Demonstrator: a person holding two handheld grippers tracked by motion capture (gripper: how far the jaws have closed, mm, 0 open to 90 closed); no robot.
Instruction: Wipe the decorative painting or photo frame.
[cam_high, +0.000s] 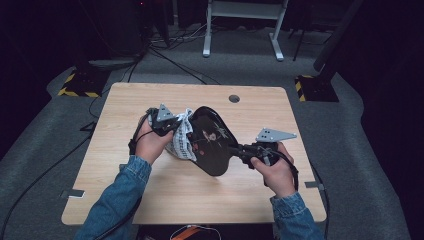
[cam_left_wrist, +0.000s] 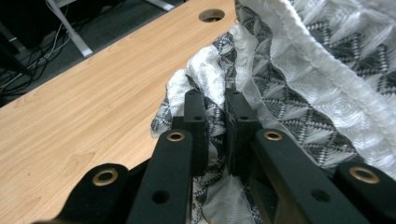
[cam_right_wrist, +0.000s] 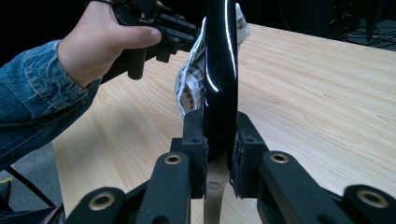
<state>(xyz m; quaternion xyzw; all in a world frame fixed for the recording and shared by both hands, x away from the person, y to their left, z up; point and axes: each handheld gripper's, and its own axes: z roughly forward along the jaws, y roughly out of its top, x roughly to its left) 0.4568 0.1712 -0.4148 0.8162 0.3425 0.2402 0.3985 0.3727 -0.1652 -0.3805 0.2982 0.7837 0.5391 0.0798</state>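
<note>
A black glossy dish (cam_high: 212, 142) with a small painted design is held up on edge above the wooden table (cam_high: 150, 195). My right gripper (cam_high: 241, 150) is shut on the dish's rim; in the right gripper view its jaws clamp the thin dark edge (cam_right_wrist: 219, 60) from both sides. A white cloth with a black diamond pattern (cam_high: 181, 141) lies against the dish's left face. My left gripper (cam_high: 172, 125) is shut on a bunched fold of this cloth (cam_left_wrist: 322, 79), pinched between the pads (cam_left_wrist: 195, 112). The cloth (cam_right_wrist: 190, 81) and the left gripper (cam_right_wrist: 175, 30) appear behind the dish.
A round cable hole (cam_high: 234, 98) sits near the table's far edge (cam_left_wrist: 211, 15). Cables trail from both grippers off the table's sides. On the floor beyond the table stands a white desk frame (cam_high: 242, 30), and yellow-black striped stand bases (cam_high: 77, 85) sit left and right.
</note>
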